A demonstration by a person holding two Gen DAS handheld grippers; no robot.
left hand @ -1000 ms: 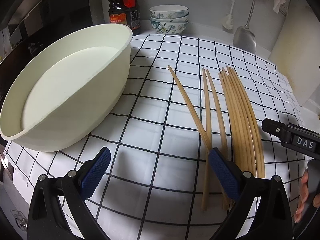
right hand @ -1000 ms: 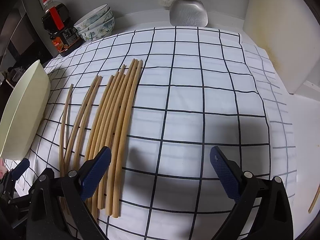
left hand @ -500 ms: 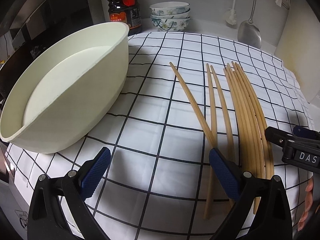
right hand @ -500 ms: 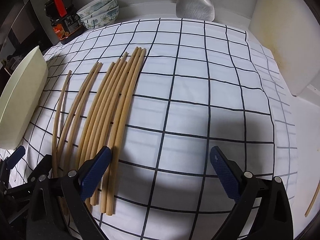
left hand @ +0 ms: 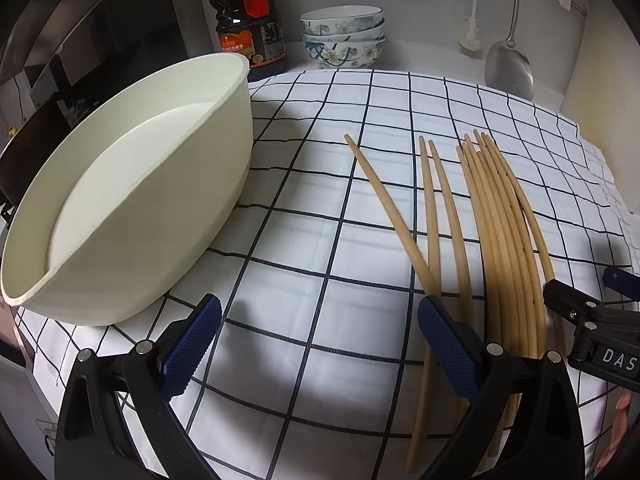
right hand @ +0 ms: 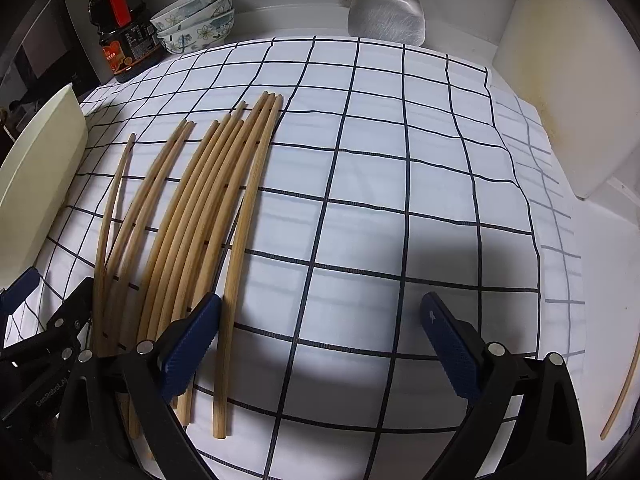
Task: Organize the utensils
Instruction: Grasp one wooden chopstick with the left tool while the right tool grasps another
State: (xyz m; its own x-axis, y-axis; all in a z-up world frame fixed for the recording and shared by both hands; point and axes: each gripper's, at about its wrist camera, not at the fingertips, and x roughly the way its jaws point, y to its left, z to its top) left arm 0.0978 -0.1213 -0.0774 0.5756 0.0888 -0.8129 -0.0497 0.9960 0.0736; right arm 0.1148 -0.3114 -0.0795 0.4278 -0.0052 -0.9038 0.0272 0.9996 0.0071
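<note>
Several wooden chopsticks (left hand: 500,232) (right hand: 208,208) lie side by side on a white cloth with a black grid (left hand: 320,240) (right hand: 400,200). A cream oval basin (left hand: 132,200) (right hand: 36,176) stands empty at the cloth's left. My left gripper (left hand: 320,344) hovers open low over the cloth, its right finger over the near ends of the leftmost chopsticks. My right gripper (right hand: 320,344) is open too, with its left finger above the near ends of the main bundle. Nothing sits between either pair of fingers. The right gripper's finger (left hand: 576,312) shows at the left wrist view's right edge.
At the back stand a dark sauce bottle (left hand: 252,20) (right hand: 120,28), stacked flowered bowls (left hand: 344,36) (right hand: 196,16) and a hanging metal spatula (left hand: 508,64) (right hand: 386,16). A pale board (right hand: 560,80) leans at the right. One stray chopstick (right hand: 620,396) lies off the cloth.
Both grippers have moved forward and lower towards the chopsticks, which now look larger and closer. Both stay open and nothing on the cloth has shifted.
</note>
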